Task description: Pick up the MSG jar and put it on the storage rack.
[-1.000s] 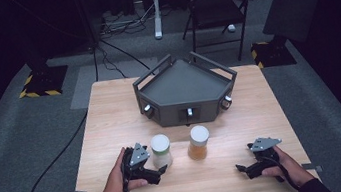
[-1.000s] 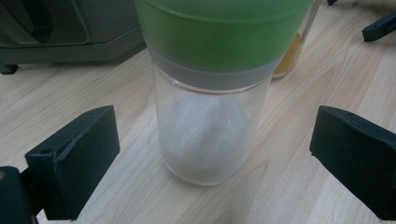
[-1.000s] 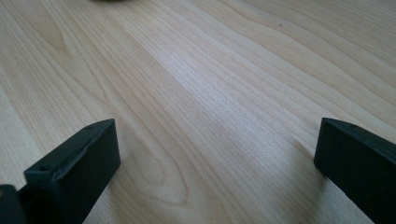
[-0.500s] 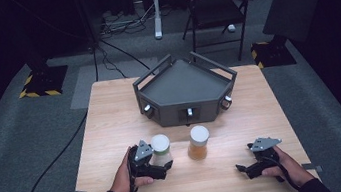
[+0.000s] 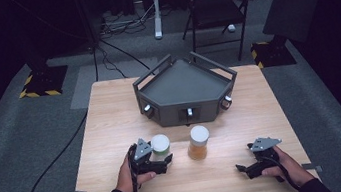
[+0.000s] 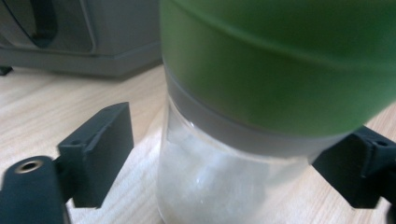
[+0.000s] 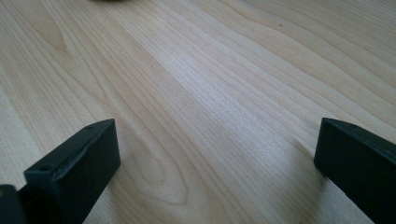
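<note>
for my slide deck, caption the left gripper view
Left hand-held gripper closing around a green-lidded clear jar on the wooden table, pads not yet touching.

- bare table [image 5: 113,134] lies left of the green-lidded jar [image 5: 160,145].
- the amber jar [image 5: 199,142] stands near it; the gap looks passable.
- the grey tray [image 5: 186,94] blocks behind.

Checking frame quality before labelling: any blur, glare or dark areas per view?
High view: table evenly lit, surrounding floor dark, image soft. Left gripper view: green-lidded jar too close, lid blurred, between the closing left tool jaws. Right gripper view: wood grain sharp, pale sheen mid-frame, right tool open.
</note>
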Demonstrator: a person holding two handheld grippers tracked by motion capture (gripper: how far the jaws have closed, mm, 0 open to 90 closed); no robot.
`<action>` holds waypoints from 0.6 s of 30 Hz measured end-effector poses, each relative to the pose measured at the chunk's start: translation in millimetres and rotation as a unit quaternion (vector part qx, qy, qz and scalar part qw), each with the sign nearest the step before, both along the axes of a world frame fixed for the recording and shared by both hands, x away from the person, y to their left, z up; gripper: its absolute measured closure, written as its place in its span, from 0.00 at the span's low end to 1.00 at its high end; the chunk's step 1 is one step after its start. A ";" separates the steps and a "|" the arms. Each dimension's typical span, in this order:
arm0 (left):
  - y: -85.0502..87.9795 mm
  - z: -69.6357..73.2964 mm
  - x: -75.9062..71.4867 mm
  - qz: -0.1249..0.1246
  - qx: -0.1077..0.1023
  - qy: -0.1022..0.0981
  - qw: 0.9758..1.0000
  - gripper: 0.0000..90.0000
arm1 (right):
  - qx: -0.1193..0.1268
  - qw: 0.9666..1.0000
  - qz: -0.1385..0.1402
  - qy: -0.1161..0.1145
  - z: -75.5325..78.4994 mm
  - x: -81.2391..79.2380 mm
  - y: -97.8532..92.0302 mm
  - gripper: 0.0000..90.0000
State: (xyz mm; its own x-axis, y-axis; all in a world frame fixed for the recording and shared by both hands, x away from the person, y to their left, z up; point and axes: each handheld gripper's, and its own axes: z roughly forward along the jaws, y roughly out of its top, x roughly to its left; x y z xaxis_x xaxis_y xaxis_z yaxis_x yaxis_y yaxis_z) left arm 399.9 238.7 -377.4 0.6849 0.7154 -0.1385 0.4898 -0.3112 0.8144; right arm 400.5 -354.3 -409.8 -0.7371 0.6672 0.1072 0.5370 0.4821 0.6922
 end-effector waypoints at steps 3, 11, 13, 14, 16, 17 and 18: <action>-5.9 0.1 -4.2 0.004 0.004 -0.018 1.000 0.21 | 0.000 1.000 0.000 0.000 0.0 0.0 0.0 0.00; -11.5 0.8 -1.3 -0.009 0.007 -0.032 0.999 0.37 | 0.000 1.000 0.001 0.000 0.0 0.3 -0.2 0.00; -12.2 2.5 -0.8 -0.011 0.011 -0.034 0.999 0.37 | 0.000 1.000 0.001 0.000 0.0 0.3 -0.1 0.00; -12.0 2.7 -0.6 -0.011 0.012 -0.034 0.999 0.37 | 0.000 1.000 0.001 0.000 0.0 0.3 -0.1 0.00; -12.1 3.5 -0.6 -0.013 0.014 -0.035 0.999 0.38 | 0.000 1.000 0.001 0.000 -0.1 0.3 -0.1 0.00; -12.1 3.5 -0.6 -0.013 0.014 -0.035 0.999 0.38 | 0.000 1.000 0.001 0.000 0.0 0.2 -0.1 0.00; -11.5 5.2 0.6 -0.018 0.016 -0.034 0.999 0.38 | 0.000 1.000 0.001 0.000 0.0 0.2 -0.1 0.00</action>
State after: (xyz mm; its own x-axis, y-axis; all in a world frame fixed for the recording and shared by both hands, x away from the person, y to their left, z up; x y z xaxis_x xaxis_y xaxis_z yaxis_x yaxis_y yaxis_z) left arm 400.5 227.2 -372.2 0.7168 0.6940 -0.0674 0.4215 -0.3542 0.8348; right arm 400.7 -354.4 -409.8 -0.7382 0.6660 0.1072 0.5362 0.4828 0.6924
